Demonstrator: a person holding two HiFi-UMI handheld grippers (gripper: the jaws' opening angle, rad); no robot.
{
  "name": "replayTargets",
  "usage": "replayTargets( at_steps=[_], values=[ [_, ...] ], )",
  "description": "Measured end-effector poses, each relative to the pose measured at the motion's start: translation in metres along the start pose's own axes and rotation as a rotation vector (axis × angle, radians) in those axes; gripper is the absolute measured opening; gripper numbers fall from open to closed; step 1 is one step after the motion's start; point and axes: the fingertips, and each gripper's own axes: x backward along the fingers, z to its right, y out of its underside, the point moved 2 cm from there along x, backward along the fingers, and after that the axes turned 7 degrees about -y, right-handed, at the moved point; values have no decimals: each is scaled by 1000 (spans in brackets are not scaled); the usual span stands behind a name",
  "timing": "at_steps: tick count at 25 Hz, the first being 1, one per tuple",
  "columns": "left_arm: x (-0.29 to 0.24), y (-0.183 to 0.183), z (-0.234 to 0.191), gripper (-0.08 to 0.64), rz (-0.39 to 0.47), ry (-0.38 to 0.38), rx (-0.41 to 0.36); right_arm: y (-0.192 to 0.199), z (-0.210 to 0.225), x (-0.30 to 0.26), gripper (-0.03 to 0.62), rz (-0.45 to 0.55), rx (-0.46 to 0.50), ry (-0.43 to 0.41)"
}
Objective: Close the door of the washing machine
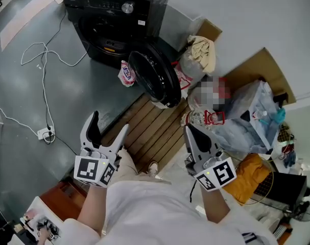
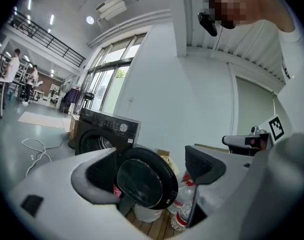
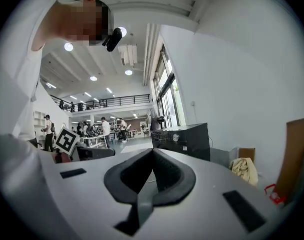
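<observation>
Door open, both your claws short of it.
Head view: the black washing machine (image 1: 114, 19) stands on the grey floor (image 1: 22, 96). Its round door (image 1: 155, 78) hangs open over the far edge of the slatted wooden board (image 1: 144, 131). Your left claw (image 1: 110, 121) gapes wide and empty, and your right claw (image 1: 190, 130) is pinched together. Left gripper view: the door's dark glass shows through the gap between the spread jaws, untouched, with plastic bottles (image 2: 184, 216) just beside it. Right gripper view: the jaws meet with nothing between them, and the machine sits beyond.
</observation>
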Motion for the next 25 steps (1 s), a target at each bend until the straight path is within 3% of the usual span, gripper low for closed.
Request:
replayTargets(
  at_steps=[7,14,25],
  values=[
    [-88,-40,-45,414,-104,121,23,-78,-4,-66,-8,-9,-59,149],
    [-151,-15,-5,414,-240,181,-25,-114,24,-58,-8,1,-52,280],
    [-258,29,45,414,-410,145,-108,-118,124,-75,-8,43,-45,259]
  ],
)
